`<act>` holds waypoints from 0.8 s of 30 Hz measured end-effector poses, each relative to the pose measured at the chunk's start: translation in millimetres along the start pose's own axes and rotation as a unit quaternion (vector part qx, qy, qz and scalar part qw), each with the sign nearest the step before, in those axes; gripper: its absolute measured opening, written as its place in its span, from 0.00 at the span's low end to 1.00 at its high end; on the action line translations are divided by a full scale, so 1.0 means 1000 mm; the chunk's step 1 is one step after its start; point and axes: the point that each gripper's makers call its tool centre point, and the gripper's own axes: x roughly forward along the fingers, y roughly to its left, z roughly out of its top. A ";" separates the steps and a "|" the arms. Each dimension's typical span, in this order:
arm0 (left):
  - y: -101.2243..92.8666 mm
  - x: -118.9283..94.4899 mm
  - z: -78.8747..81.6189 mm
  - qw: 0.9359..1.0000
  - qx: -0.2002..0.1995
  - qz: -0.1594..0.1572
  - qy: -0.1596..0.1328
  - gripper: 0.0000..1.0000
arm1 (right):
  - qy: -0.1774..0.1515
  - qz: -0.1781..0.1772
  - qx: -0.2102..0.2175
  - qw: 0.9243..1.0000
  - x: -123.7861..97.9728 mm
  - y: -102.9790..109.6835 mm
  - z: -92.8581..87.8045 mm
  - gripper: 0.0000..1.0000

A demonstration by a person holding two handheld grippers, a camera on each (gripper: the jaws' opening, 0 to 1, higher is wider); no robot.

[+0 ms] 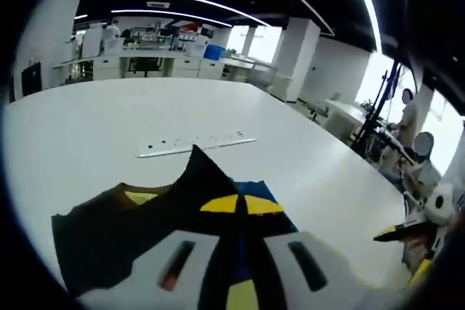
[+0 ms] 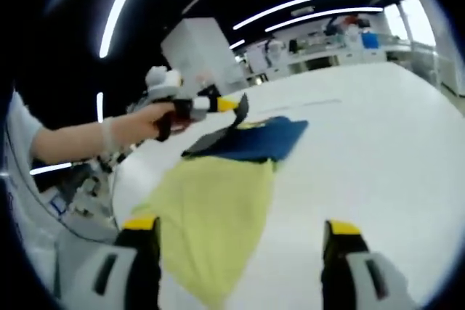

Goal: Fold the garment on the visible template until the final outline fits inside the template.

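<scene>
Left gripper (image 2: 236, 104) held out in a hand (image 2: 138, 125), forearm level, jaws pinching the dark shirt (image 1: 145, 226) lifted off the blue mat (image 2: 261, 139) on the white table (image 1: 94, 128), right gripper (image 2: 243, 241) jaws wide apart above a yellow cloth (image 2: 211, 215)

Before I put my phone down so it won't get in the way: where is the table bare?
The white table is bare beyond the ruler-like strip. It is also bare to the right of the blue cloth and yellow cloth. It is crowded where the left gripper lifts the dark garment.
</scene>
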 end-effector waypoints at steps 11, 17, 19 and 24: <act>-0.045 0.027 -0.045 0.998 0.007 -0.047 0.043 0.00 | -0.002 -0.017 0.014 1.000 -0.009 -0.009 -0.010 0.93; -0.052 0.027 -0.069 0.996 0.003 -0.051 0.070 0.00 | -0.003 -0.019 0.017 1.000 -0.011 -0.011 -0.011 0.93; -0.050 0.030 -0.075 0.996 0.002 -0.052 0.075 0.00 | -0.002 -0.019 0.019 1.000 -0.011 -0.012 -0.012 0.93; -0.047 0.030 -0.075 0.996 -0.008 -0.045 0.082 0.00 | -0.001 -0.019 0.022 1.000 -0.009 -0.011 -0.013 0.93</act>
